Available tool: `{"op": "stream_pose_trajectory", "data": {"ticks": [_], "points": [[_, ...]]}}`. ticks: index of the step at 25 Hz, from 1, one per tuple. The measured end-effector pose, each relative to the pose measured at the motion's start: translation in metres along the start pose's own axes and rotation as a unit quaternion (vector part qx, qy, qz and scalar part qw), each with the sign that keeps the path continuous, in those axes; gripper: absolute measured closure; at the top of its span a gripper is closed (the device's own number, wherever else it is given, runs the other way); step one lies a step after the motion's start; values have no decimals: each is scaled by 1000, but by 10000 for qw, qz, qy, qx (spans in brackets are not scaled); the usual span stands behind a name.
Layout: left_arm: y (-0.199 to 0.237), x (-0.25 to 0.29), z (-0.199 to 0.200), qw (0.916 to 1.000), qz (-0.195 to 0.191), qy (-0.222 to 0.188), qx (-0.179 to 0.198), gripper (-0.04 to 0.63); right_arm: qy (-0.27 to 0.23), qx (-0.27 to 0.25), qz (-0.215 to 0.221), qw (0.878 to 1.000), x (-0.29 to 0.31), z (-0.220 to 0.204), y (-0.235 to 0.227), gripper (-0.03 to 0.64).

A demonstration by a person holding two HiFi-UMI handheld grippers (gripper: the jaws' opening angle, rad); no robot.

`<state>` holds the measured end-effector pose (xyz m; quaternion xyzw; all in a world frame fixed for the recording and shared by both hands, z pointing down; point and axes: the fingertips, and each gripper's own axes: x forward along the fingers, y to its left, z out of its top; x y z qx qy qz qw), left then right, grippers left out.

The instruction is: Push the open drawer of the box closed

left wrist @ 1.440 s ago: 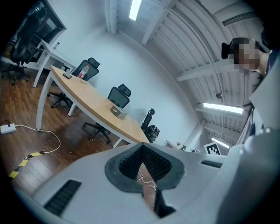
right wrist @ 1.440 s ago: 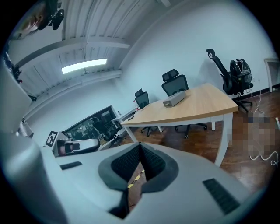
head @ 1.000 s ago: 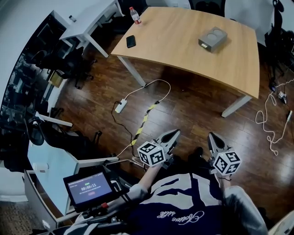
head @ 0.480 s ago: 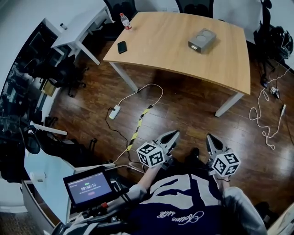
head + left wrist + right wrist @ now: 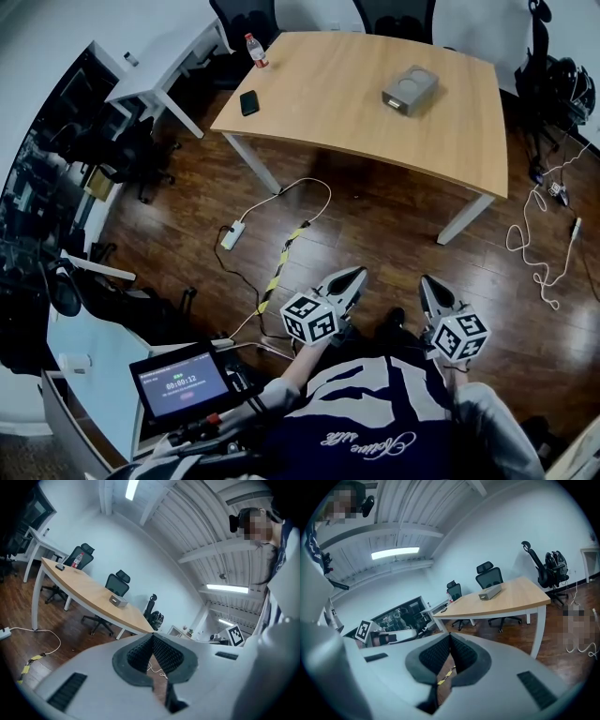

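A small grey box (image 5: 410, 90) sits on a wooden table (image 5: 337, 103) far ahead of me; it also shows as a grey box (image 5: 118, 601) in the left gripper view and a grey box (image 5: 490, 592) in the right gripper view. Its drawer cannot be made out at this distance. My left gripper (image 5: 354, 276) is held close to my chest, jaws shut with nothing between them. My right gripper (image 5: 427, 284) is beside it, also shut and empty. Both are well short of the table, above the dark wood floor.
A phone (image 5: 247, 101) and a bottle (image 5: 255, 48) lie at the table's left end. A power strip (image 5: 230, 235) with white cable and a yellow-black strip (image 5: 281, 260) cross the floor. Office chairs stand behind the table; a white desk (image 5: 164, 58) stands left. A screen (image 5: 180, 383) is near me.
The view has shifted: the table and box now sit slightly higher and more to the left in the head view. Both grippers stay shut in the same place near my chest.
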<state>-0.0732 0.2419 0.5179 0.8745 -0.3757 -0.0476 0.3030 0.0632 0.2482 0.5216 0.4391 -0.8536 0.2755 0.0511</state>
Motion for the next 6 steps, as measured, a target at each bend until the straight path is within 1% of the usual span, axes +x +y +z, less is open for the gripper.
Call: {"op": "stream_pose_trajectory", "data": {"ticks": [6], "points": [[-1, 0, 4, 9999, 52, -25, 103, 592, 24, -12, 7, 10000, 0, 1, 0, 618]]}}
